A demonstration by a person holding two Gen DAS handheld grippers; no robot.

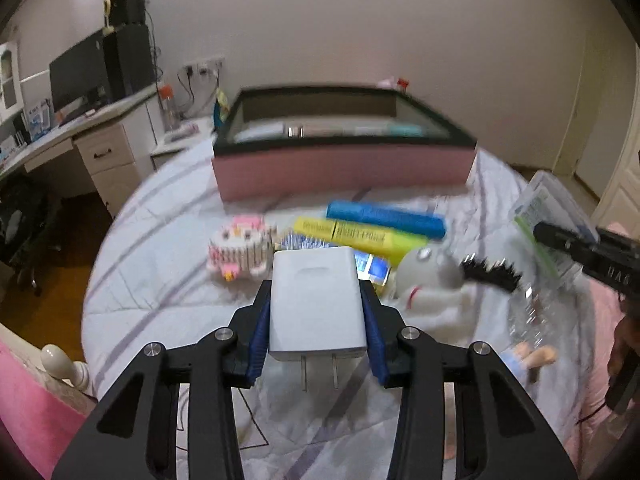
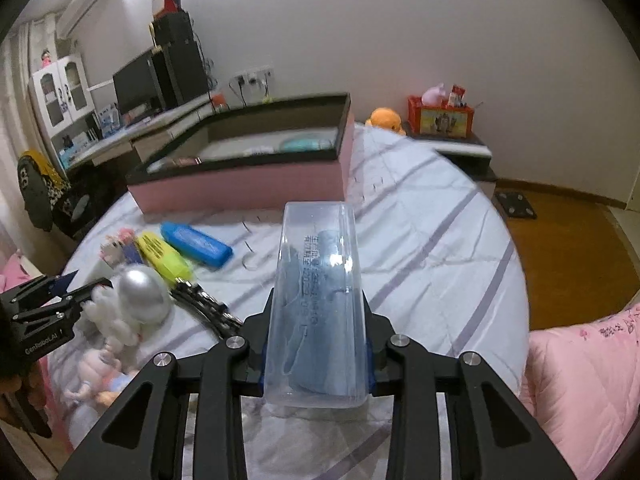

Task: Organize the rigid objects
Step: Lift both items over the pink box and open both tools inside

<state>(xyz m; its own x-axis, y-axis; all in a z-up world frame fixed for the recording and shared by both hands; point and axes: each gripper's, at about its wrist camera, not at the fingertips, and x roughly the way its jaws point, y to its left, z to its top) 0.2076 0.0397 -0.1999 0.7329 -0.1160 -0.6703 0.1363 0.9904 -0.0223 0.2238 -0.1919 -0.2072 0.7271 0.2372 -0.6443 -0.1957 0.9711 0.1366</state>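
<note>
On the bed point(image 1: 168, 208), going left to right past my left gripper point(image 1: 316, 300): a pink-and-white block toy point(image 1: 240, 252) lies at the left, then a yellow case point(image 1: 352, 236) and a blue case point(image 1: 386, 220) side by side, then a soft toy with a grey head point(image 1: 430, 270) and a black brush point(image 1: 492, 274) touching it. Behind them all stands a pink box with a dark rim point(image 1: 340, 170), open at the top, with some things inside that are too blurred to tell.

My left gripper clamps a white charger point(image 1: 316, 304) by its two sides, blue pads point(image 1: 260, 332) pressed on it, prongs pointing back at me; it hangs above the sheet, short of the box.

My right gripper point(image 2: 316, 344) grips a clear plastic case point(image 2: 318, 304) with something blue inside, held lengthwise and pointing at the box, above the striped sheet. From the left camera this case shows at the far right edge.

To the right lies a pink quilt point(image 2: 580, 380).
</note>
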